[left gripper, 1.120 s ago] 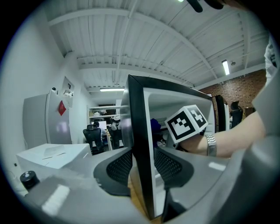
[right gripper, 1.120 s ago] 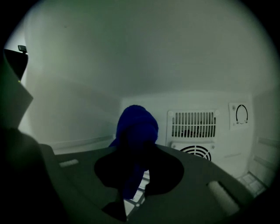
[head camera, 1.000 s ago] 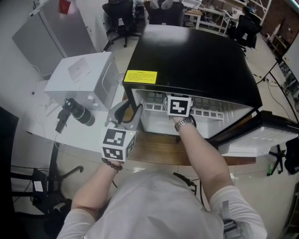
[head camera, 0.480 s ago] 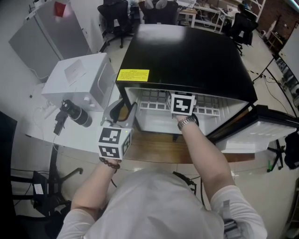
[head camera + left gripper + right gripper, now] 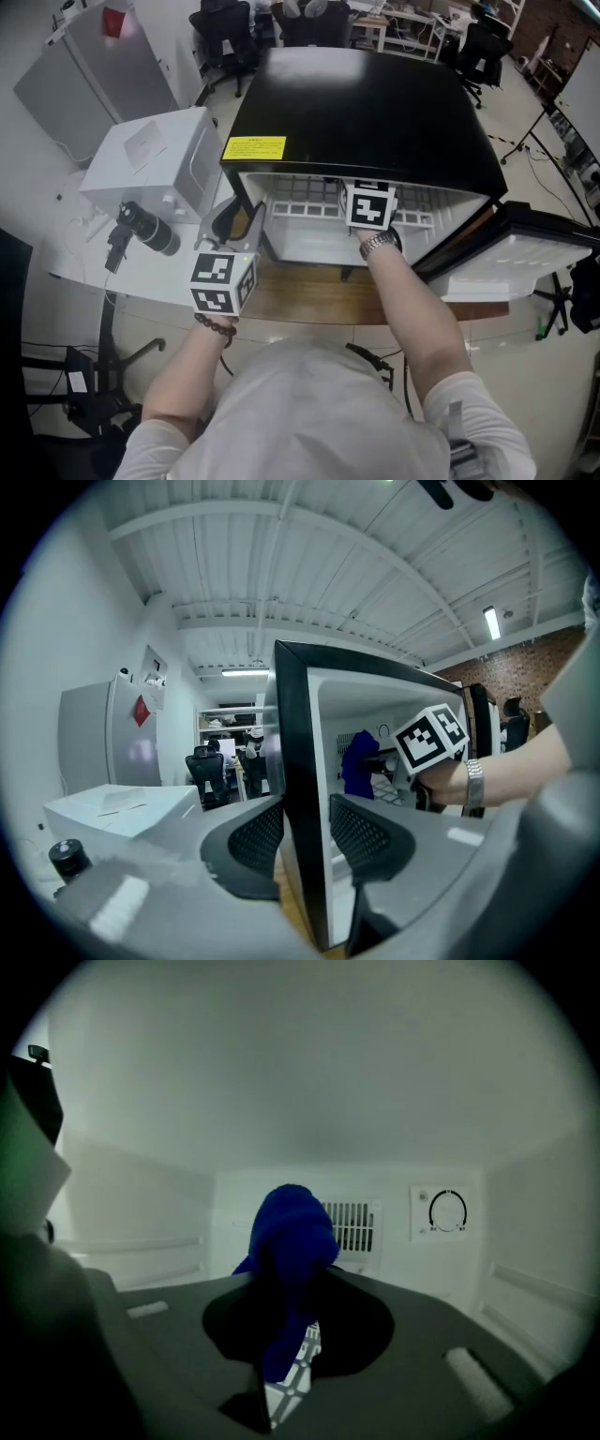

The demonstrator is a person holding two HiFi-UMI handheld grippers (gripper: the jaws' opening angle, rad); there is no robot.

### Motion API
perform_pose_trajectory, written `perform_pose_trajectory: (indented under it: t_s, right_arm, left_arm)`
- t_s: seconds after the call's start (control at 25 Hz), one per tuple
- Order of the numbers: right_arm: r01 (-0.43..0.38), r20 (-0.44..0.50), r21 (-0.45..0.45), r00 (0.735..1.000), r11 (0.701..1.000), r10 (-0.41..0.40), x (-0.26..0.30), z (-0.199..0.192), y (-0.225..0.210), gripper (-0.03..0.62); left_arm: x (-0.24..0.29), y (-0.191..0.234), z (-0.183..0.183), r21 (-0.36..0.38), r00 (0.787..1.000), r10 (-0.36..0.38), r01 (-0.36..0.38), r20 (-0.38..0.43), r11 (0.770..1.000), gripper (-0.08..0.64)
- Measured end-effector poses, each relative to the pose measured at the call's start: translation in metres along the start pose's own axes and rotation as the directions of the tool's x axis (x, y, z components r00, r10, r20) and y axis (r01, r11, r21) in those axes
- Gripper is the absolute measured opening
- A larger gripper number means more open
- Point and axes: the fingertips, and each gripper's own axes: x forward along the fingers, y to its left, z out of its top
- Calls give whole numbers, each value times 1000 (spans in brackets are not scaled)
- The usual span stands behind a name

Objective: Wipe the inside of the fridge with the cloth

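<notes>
Our right gripper [image 5: 296,1321] is closed on the blue cloth [image 5: 289,1232], which bunches up past its tips inside the mini fridge [image 5: 366,103], facing the vent grille [image 5: 352,1225]. Our left gripper [image 5: 298,834], jaws wide, clamps the fridge's side wall [image 5: 296,733].

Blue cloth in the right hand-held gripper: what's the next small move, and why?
Probably press the blue cloth, pinched in the right hand-held gripper, onto the back wall: it looks short of it, while the left hand-held gripper clamps the fridge's side wall.
</notes>
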Motion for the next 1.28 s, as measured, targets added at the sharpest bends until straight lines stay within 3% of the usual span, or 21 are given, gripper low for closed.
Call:
perform_pose_trajectory:
  t_s: [1.12,1.28]
  right_arm:
    - [106,-24,19,994,994,-105,-26,-10,-76,74]
    - [123,-26,30,992,992,-122,-36,-11,-103,74]
  left_arm:
    - [1,1,-1,-27,998,56,-56,-12,998,161]
    - [3,-16,4,-24,998,65,-66,-12,998,161]
